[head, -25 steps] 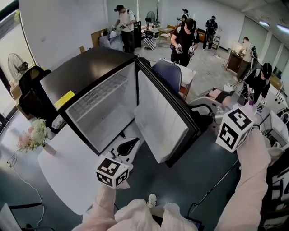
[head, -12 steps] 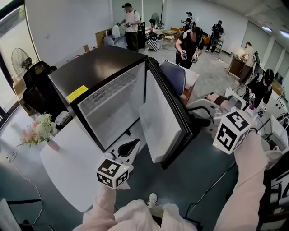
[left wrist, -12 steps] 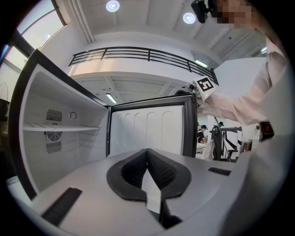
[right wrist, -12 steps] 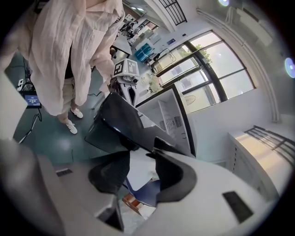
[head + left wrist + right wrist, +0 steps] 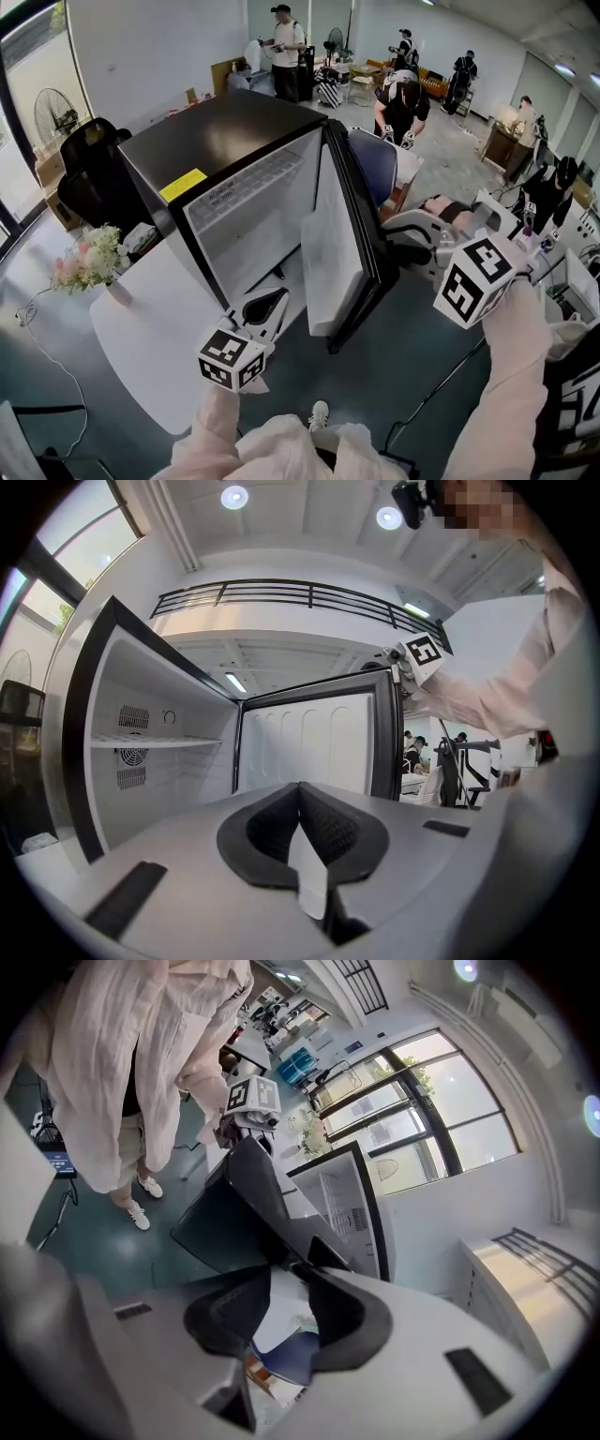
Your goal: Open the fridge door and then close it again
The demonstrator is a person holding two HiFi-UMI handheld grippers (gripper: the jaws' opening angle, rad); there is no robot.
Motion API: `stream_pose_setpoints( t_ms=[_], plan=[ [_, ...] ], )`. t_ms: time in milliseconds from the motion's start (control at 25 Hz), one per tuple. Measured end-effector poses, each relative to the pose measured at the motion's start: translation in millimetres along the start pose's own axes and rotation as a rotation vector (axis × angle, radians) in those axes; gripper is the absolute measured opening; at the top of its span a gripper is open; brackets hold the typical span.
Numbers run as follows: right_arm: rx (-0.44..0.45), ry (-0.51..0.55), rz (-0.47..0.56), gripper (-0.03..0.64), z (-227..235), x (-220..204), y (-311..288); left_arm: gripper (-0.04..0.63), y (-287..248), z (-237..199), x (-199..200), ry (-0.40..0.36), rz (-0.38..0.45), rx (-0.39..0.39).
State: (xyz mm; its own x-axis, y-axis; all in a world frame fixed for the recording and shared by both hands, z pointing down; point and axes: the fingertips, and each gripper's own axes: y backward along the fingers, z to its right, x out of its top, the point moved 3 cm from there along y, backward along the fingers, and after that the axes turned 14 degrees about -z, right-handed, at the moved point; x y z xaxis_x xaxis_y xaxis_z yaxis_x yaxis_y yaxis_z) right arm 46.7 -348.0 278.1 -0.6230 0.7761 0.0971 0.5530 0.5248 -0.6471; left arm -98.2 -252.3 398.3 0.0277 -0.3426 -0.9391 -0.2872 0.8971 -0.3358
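The black fridge (image 5: pixel 225 127) stands with its white inside showing and its door (image 5: pixel 337 248) partly swung out. My left gripper (image 5: pixel 266 304) hangs in front of the open cabinet, jaws shut and empty. In the left gripper view its pads (image 5: pixel 323 822) meet, facing the shelf (image 5: pixel 155 743) and the door's white liner (image 5: pixel 314 747). My right gripper's marker cube (image 5: pixel 473 281) is on the door's outer side; its jaws are hidden there. In the right gripper view that gripper (image 5: pixel 289 1274) is closing, still gapped, with the door's black face (image 5: pixel 230 1213) at its tips; I cannot tell whether they touch.
A white table (image 5: pixel 150 328) with flowers (image 5: pixel 89 262) adjoins the fridge's left side. A black chair (image 5: pixel 89 173) sits behind it. A blue chair (image 5: pixel 370 159) and grey recliner (image 5: pixel 441 220) lie beyond the door. Several people (image 5: pixel 398 98) stand farther back. A cable (image 5: pixel 450 380) crosses the floor.
The door has swung toward the cabinet, narrowing the opening. My right gripper has moved left along with it. The left gripper has kept its place in front of the fridge.
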Motion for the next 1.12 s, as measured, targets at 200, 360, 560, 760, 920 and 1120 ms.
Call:
stream_pose_setpoints(
  t_ms=[200, 360, 560, 760, 920, 1120],
  plan=[
    [-0.011, 0.016, -0.030, 0.123, 4.6, 12.6, -3.3, 0.011, 10.2, -6.7, -1.1, 0.003, 0.005, 0.010],
    [-0.021, 0.025, -0.046, 0.117, 7.3, 22.4, -5.4, 0.011, 18.5, -9.8, -5.2, 0.008, 0.006, 0.012],
    [-0.035, 0.066, -0.070, 0.112, 12.4, 36.0, -10.0, 0.011, 31.7, -15.7, -11.8, 0.025, 0.007, 0.034],
    [-0.049, 0.098, -0.088, 0.109, 17.5, 49.3, -14.3, 0.011, 43.0, -19.9, -17.6, 0.035, 0.006, 0.047],
    [-0.063, 0.120, -0.101, 0.104, 21.7, 60.3, -18.7, 0.011, 51.2, -23.7, -22.3, 0.043, 0.005, 0.059],
    [-0.089, 0.172, -0.109, 0.101, 29.2, 73.9, -29.1, 0.011, 60.8, -33.9, -28.7, 0.062, 0.004, 0.092]
  ],
)
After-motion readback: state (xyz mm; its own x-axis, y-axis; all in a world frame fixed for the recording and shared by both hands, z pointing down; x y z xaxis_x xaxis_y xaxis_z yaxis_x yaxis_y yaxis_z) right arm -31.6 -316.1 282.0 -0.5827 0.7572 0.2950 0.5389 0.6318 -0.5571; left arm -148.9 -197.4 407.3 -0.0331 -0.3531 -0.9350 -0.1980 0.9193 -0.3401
